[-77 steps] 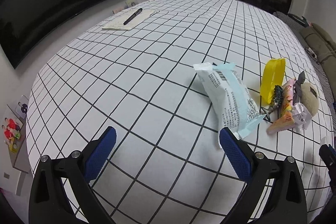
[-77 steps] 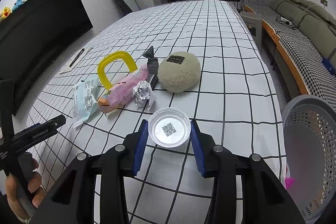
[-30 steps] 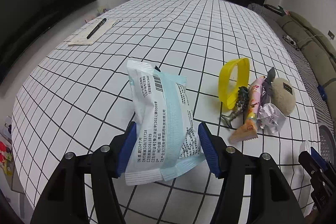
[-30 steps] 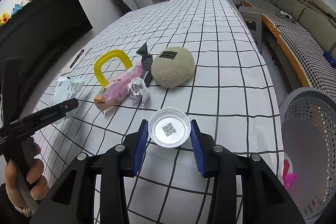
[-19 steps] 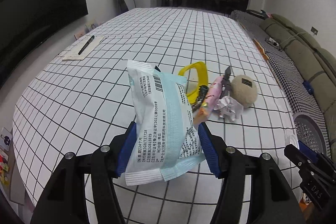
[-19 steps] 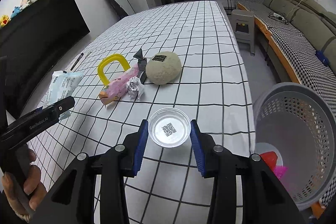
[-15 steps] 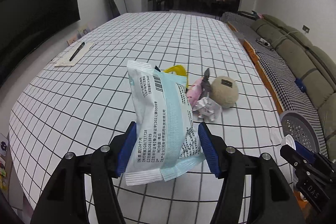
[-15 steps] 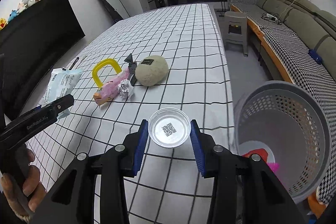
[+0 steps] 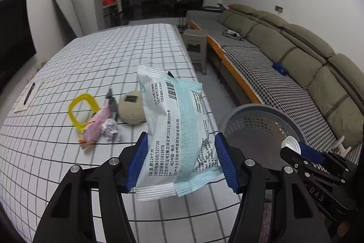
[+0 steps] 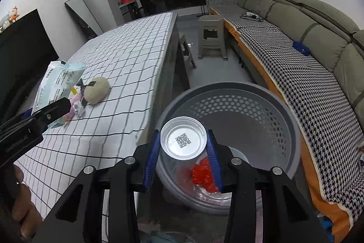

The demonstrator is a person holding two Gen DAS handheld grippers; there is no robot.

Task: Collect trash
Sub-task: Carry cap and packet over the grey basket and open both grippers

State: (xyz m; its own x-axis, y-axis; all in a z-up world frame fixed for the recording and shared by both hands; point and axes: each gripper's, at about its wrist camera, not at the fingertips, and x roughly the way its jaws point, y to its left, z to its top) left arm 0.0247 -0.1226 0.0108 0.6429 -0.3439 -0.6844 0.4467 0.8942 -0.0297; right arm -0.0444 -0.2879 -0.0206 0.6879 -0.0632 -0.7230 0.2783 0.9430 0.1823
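Observation:
My left gripper (image 9: 180,161) is shut on a white and light-blue packet (image 9: 175,131) and holds it up above the table's near right edge. The packet also shows in the right wrist view (image 10: 58,83). My right gripper (image 10: 183,157) is shut on a clear round plastic lid (image 10: 183,140) with a QR code and holds it over the grey perforated basket (image 10: 268,106). Red trash (image 10: 203,174) lies in the basket's bottom. The basket (image 9: 257,120) stands on the floor right of the table. A crumpled paper ball (image 9: 110,129) and a pink wrapper (image 9: 94,126) lie on the table.
A yellow ring (image 9: 82,111), a beige fuzzy ball (image 9: 132,111) and a dark clip (image 9: 111,100) lie on the checked table (image 9: 102,60). A pen on paper (image 9: 28,95) sits at the far left. A grey stool (image 10: 211,38) and a green sofa (image 10: 307,22) stand to the right.
Both grippers have swung right, away from the table. The right gripper with the lid has come over the basket. The left gripper still carries the packet.

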